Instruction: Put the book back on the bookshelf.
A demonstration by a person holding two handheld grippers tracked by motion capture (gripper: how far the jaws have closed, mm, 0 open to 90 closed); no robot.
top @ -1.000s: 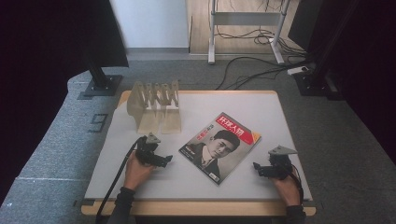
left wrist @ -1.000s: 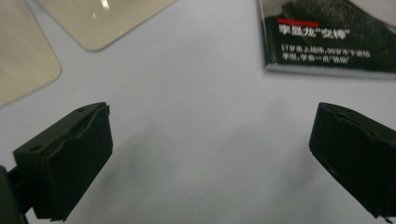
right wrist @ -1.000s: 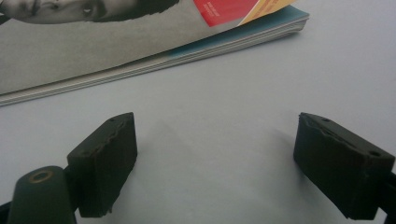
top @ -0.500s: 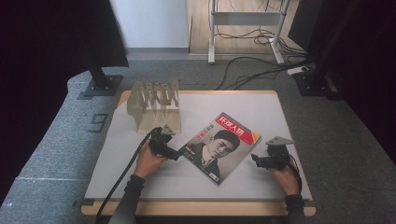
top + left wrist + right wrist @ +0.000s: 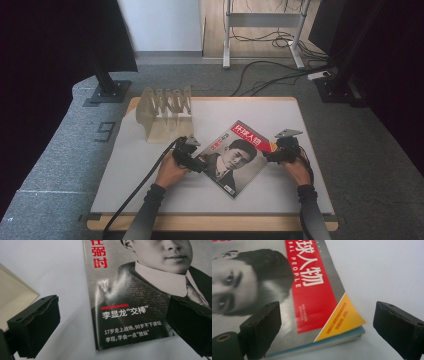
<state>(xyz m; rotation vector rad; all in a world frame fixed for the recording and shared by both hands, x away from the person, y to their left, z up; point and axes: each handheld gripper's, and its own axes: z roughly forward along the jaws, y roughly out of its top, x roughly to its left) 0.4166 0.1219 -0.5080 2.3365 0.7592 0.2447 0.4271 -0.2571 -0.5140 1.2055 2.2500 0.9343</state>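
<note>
On the white table [image 5: 150, 165], one magazine [image 5: 235, 157], one wooden rack [image 5: 165, 112], left claw [image 5: 197, 161] apart, right claw [image 5: 267, 156] apart, just opening wider.

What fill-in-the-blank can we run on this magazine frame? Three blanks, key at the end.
1. The magazine lies flat on the white ____.
2. The wooden slotted rack stands on the table behind the ____ hand-held gripper.
3. In the right gripper view, the magazine corner between the jaws of the right hand-held gripper is coloured ____.

Missing words: table; left; yellow
</note>
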